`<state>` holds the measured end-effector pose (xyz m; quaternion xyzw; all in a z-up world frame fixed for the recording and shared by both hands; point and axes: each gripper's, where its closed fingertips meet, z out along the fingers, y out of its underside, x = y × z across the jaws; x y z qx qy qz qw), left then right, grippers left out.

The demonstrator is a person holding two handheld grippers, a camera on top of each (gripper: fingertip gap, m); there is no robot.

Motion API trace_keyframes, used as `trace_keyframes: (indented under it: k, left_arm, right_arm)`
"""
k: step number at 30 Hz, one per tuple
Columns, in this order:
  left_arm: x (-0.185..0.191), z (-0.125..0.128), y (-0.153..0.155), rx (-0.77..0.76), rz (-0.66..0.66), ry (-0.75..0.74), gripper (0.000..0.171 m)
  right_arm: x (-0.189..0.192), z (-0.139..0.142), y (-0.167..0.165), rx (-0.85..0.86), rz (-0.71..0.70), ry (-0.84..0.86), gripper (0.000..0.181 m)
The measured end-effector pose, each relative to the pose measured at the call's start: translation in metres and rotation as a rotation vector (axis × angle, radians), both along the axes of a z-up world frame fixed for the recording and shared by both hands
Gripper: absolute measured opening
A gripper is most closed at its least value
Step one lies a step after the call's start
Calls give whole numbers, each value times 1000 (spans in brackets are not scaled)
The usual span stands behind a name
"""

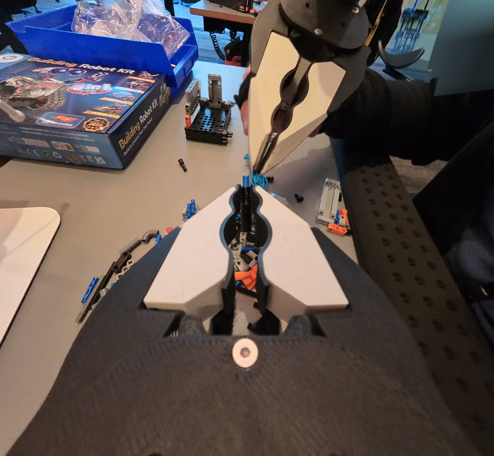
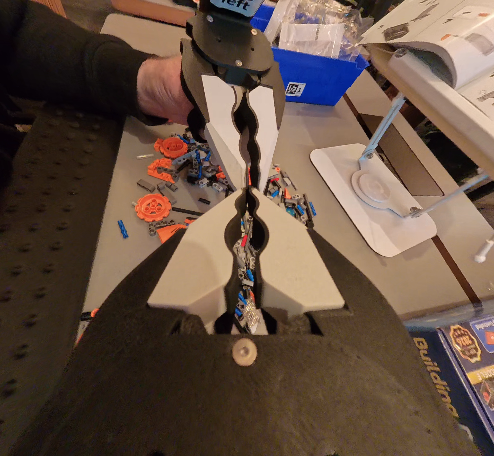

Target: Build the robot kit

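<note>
The grey surface carries everything. At its far left a blue bin holds clear plastic bags, and a dark blue kit box lies just in front of it. In the right wrist view a white stand on the right props up an open booklet.

A part-built model stands just right of the box: a black perforated base with grey uprights and one orange piece. It is well apart from both tools. Many pieces are unused: a loose pile of grey, black, blue and orange parts with orange gears on its left, a grey frame at the right edge, and a lone black pin.

The two tools meet tip to tip above the surface, over the pile. The left hand-held gripper is closed on a black beam with a blue pin sticking out of its far end. The right hand-held gripper comes down from the far right, its jaws pinched together on what looks like a small teal piece, held just beside the blue pin. I cannot tell whether the two touch.
</note>
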<state>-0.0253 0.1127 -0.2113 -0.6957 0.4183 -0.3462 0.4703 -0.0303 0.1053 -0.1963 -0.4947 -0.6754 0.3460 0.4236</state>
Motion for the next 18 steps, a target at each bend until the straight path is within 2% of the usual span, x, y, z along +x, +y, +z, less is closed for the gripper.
trace_keyframes:
  k: [3, 7, 13, 18]
  left_arm:
    - [1, 8, -2, -61, -22, -92, 3]
    - [4, 21, -3, -35, -27, -136, 3]
    - [9, 24, -6, -18, -43, -145, 3]
    - [12, 32, -5, -9, -39, -184, 4]
  right_arm:
    - [4, 3, 8, -11, -41, 5, 10]
    - [1, 6, 2, -106, -41, 25, 14]
    - [6, 11, -2, -259, -23, 84, 8]
    - [13, 11, 0, -332, -38, 91, 10]
